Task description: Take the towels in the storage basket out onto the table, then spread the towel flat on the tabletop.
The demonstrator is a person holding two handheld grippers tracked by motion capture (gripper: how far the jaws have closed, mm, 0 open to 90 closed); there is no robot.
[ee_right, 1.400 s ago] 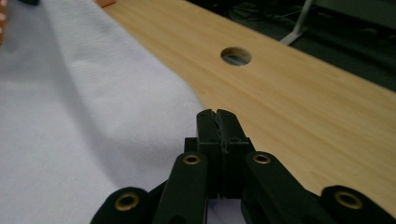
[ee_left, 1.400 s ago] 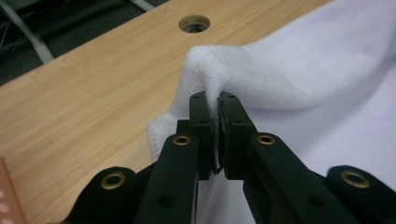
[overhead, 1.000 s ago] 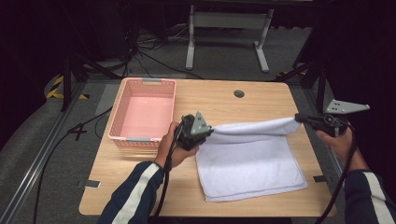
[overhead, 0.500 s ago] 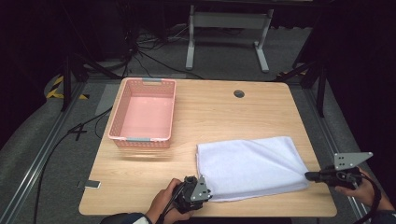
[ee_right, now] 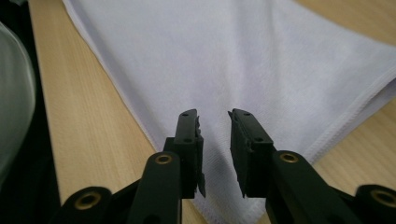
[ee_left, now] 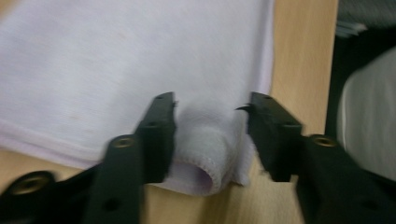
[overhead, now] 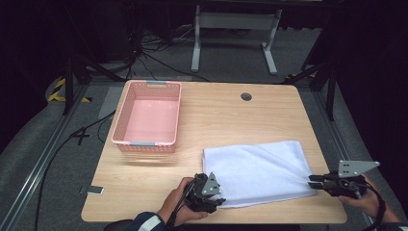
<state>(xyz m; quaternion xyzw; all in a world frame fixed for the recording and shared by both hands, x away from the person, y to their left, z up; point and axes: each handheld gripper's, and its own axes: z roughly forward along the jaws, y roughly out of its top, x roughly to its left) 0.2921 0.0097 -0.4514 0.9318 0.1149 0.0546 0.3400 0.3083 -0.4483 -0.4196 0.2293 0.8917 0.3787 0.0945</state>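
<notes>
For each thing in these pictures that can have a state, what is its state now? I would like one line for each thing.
Towel: folded, lying flat on the table, white.
Basket: upright, empty, on the table's far left part.
Left gripper: jaws apart, a bunched corner of the towel between them.
Right gripper: jaws slightly apart over the towel's edge, gripping nothing.

A light wooden table (overhead: 226,115) with rounded corners (a dark round cable port (overhead: 246,96) sits near its far edge) carries a pink slatted plastic basket (overhead: 148,118) at the left and a white folded cloth towel (overhead: 257,171) at the near right.
</notes>
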